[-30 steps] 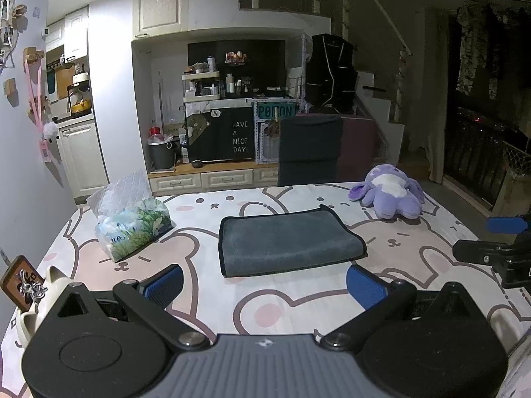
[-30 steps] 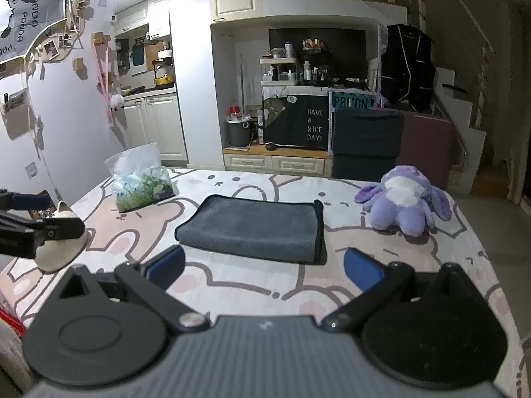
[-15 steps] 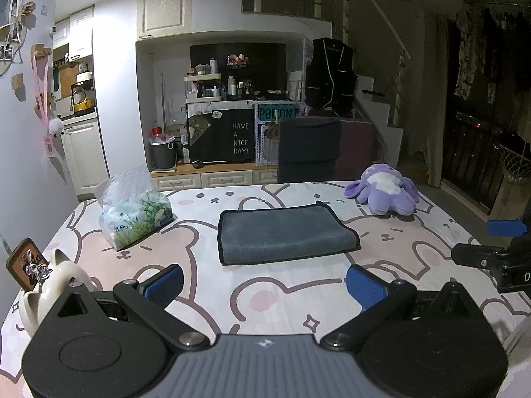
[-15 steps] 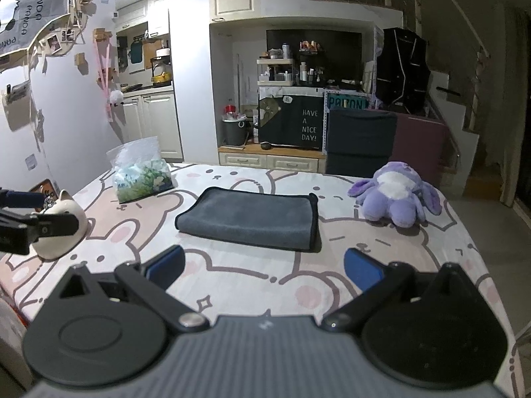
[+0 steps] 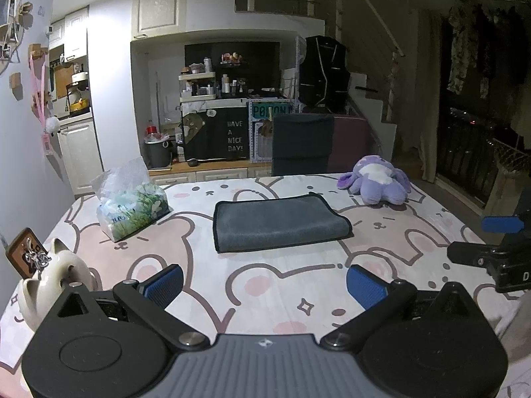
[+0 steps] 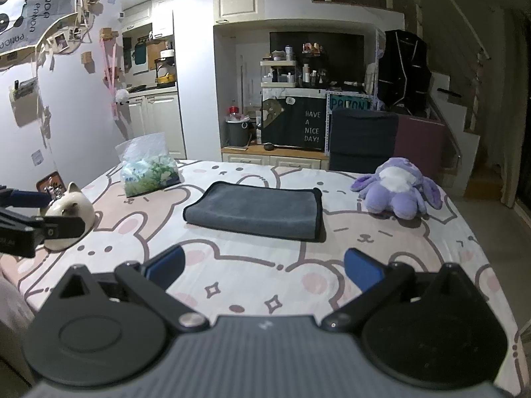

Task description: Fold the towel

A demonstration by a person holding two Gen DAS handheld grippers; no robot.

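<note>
The folded grey microfibre towel (image 5: 280,224) lies flat at 12 o'clock, long axis running 9-to-3, on the rabbit-print tablecloth (image 5: 265,285) — left gripper (image 5: 264,283) and right gripper (image 6: 264,270) both gape wide, empty.

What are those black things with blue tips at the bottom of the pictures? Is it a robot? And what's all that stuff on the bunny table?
No robot: a person holds one grabber tool in each hand, and each tool carries a camera that looks out along its two fingers. One picture comes from the left gripper, the other from the right gripper. The blue tips are soft pads. Both grabbers are open and hold nothing. On the bunny tablecloth lies a folded grey towel, the thing to be folded. Around it sit a purple plush toy, a pack of tissues and a small white cat figure. Each camera also glimpses the other grabber at the picture's edge.
</note>
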